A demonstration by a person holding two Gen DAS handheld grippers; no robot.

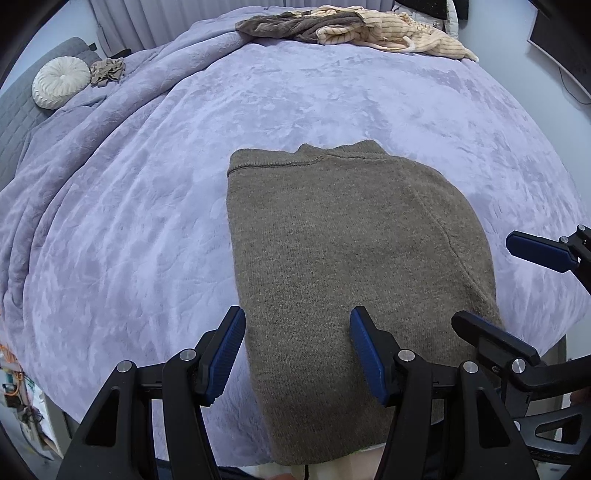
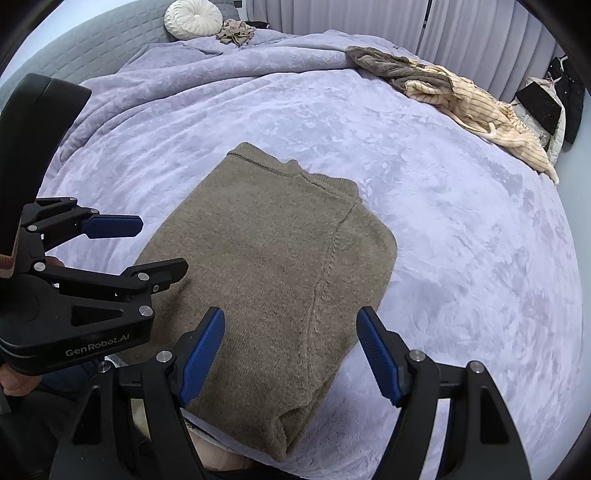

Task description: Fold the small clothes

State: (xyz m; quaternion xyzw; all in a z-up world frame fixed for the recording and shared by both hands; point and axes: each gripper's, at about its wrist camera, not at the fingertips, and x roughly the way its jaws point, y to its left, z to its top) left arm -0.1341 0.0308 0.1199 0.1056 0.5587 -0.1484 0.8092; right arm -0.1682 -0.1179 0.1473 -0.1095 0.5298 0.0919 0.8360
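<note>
An olive-brown knit sweater [image 1: 332, 258] lies folded into a long rectangle on the lavender bedspread [image 1: 147, 221], with its near end hanging over the bed's front edge; it also shows in the right wrist view [image 2: 266, 266]. My left gripper [image 1: 297, 354] is open and empty, above the sweater's near left part. My right gripper [image 2: 291, 354] is open and empty, above the sweater's near right part. Each gripper also shows in the other's view: the right one [image 1: 495, 284] at the right, the left one [image 2: 155, 243] at the left.
A pile of brown and cream striped clothes [image 1: 354, 29] lies at the far edge of the bed [image 2: 461, 96]. A round white cushion [image 1: 61, 82] and a small crumpled beige cloth [image 1: 108, 71] sit by the grey headboard [image 2: 92, 48]. Curtains hang behind.
</note>
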